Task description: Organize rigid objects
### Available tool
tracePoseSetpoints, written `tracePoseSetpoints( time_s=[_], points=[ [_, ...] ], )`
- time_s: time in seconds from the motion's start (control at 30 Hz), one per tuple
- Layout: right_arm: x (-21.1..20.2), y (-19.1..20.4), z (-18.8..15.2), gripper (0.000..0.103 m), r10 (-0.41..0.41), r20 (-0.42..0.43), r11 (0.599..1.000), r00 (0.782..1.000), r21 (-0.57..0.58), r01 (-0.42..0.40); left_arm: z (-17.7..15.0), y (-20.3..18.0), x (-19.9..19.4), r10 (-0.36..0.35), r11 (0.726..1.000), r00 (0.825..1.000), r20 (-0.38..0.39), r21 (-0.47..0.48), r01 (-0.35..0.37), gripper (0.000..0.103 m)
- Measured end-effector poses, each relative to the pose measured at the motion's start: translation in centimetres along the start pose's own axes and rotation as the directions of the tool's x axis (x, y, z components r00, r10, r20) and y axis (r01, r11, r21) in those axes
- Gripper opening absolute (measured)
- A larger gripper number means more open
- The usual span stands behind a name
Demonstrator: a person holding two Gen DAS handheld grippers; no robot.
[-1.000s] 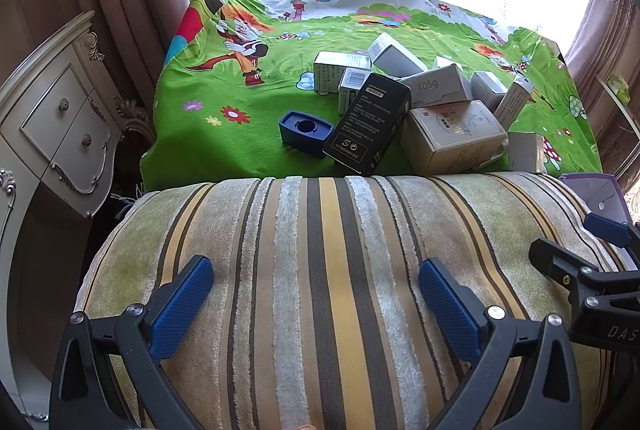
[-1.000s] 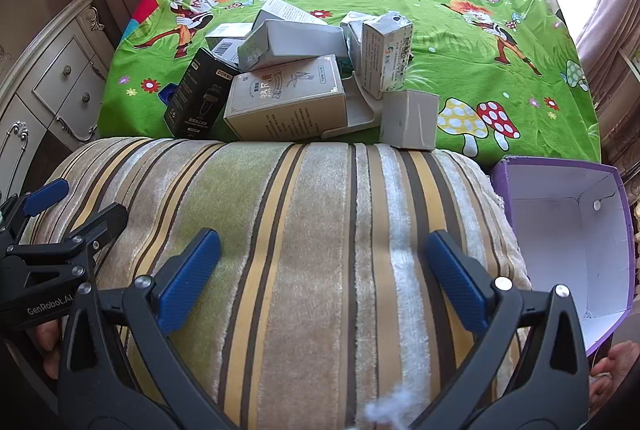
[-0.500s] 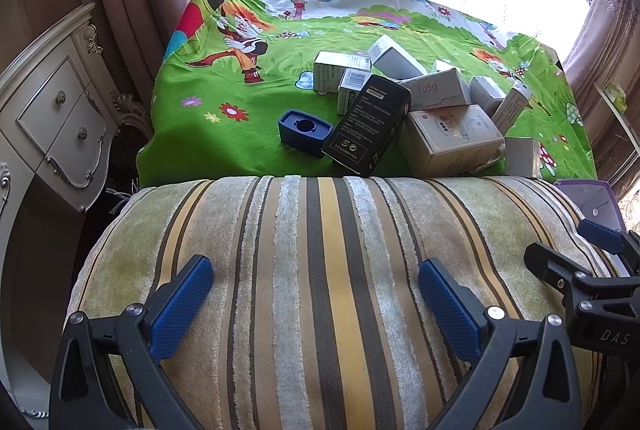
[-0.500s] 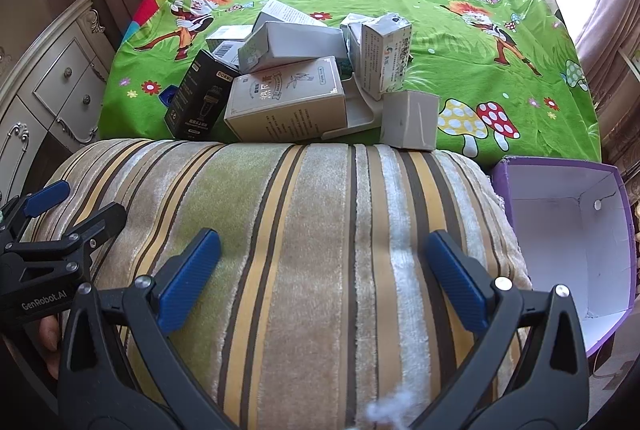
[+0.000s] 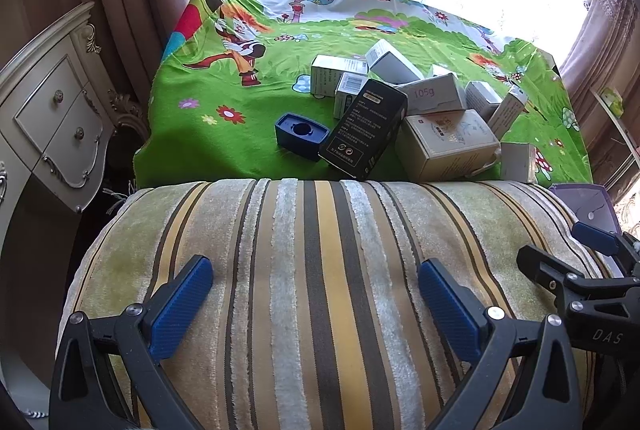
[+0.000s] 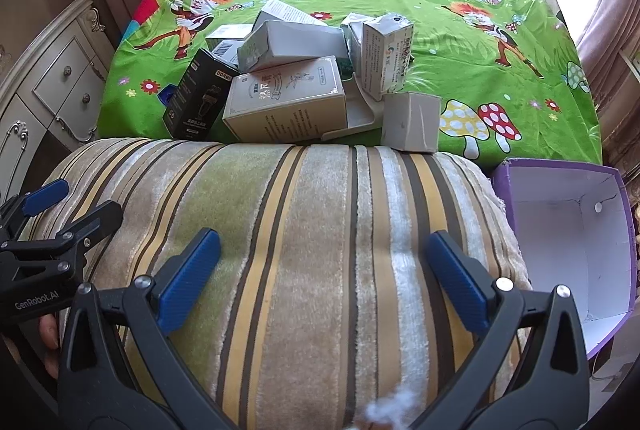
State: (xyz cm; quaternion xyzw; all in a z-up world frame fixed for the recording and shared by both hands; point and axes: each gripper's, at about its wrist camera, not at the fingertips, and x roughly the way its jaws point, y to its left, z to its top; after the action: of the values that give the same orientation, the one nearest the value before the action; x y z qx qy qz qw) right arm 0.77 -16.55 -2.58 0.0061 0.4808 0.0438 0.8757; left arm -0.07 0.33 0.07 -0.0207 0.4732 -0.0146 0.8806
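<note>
A pile of several cardboard boxes lies on the green cartoon cloth [image 5: 240,145]: a black box [image 5: 362,127] [image 6: 198,99], a large beige box [image 5: 446,143] [image 6: 286,97], a grey box marked 105g [image 5: 434,93], a small grey cube box [image 6: 410,121] and an upright printed box [image 6: 386,55]. A blue plastic insert [image 5: 300,133] lies left of the black box. My left gripper [image 5: 316,298] is open and empty over the striped cushion [image 5: 312,270]. My right gripper [image 6: 320,270] is open and empty over the same cushion [image 6: 320,213].
An open purple box with a white inside [image 6: 568,242] stands right of the cushion, its corner showing in the left wrist view [image 5: 588,201]. A white carved dresser [image 5: 48,125] stands at the left. Curtains and a bright window are behind the table.
Both grippers have edged slightly forward and up over the cushion; the view of the table shifted a little. Nothing was grasped or moved.
</note>
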Motion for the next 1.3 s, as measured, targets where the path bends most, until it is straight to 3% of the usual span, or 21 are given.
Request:
tracePoseSetpoints(
  time_s=[0.3, 0.43, 0.57, 0.73, 0.97, 1.17, 1.3],
  points=[
    [0.0, -0.7, 0.6, 0.103, 0.064, -0.058, 0.998, 0.996, -0.021, -0.065, 1.2, 0.4, -0.3, -0.069, 0.997, 0.997, 0.02, -0.027, 0.069, 0.103],
    [-0.1, -1.1, 0.8, 0.103, 0.097, -0.056, 0.995, 0.994, -0.008, -0.098, 2.9, 0.0, 0.4, -0.11, 0.994, 0.994, 0.015, 0.0, 0.11, 0.094],
    [-0.3, -2.1, 1.8, 0.103, 0.147, -0.036, 0.988, 0.988, 0.043, -0.146, 5.0, -0.6, 1.7, -0.129, 0.99, 0.992, -0.003, 0.052, 0.129, 0.091],
    [-0.3, -2.4, 3.9, 0.103, 0.079, 0.021, 0.997, 0.997, -0.025, -0.078, 7.4, -1.2, 4.0, -0.124, 0.985, 0.991, -0.042, 0.119, 0.128, 0.091],
    [1.5, -4.9, 7.8, 0.103, 0.053, 0.071, 0.998, 0.996, -0.019, -0.051, 9.1, -1.5, 6.8, -0.119, 0.976, 0.988, -0.101, 0.174, 0.135, 0.088],
    [3.6, -5.5, 10.6, 0.102, 0.019, 0.095, 0.997, 0.995, -0.082, -0.011, 9.8, -1.9, 8.0, -0.117, 0.969, 0.986, -0.122, 0.202, 0.14, 0.082],
    [5.1, -5.3, 11.6, 0.086, 0.013, 0.082, 0.991, 0.997, -0.136, -0.002, 10.0, -2.1, 8.4, -0.122, 0.964, 0.984, -0.132, 0.22, 0.149, 0.075]
  ],
)
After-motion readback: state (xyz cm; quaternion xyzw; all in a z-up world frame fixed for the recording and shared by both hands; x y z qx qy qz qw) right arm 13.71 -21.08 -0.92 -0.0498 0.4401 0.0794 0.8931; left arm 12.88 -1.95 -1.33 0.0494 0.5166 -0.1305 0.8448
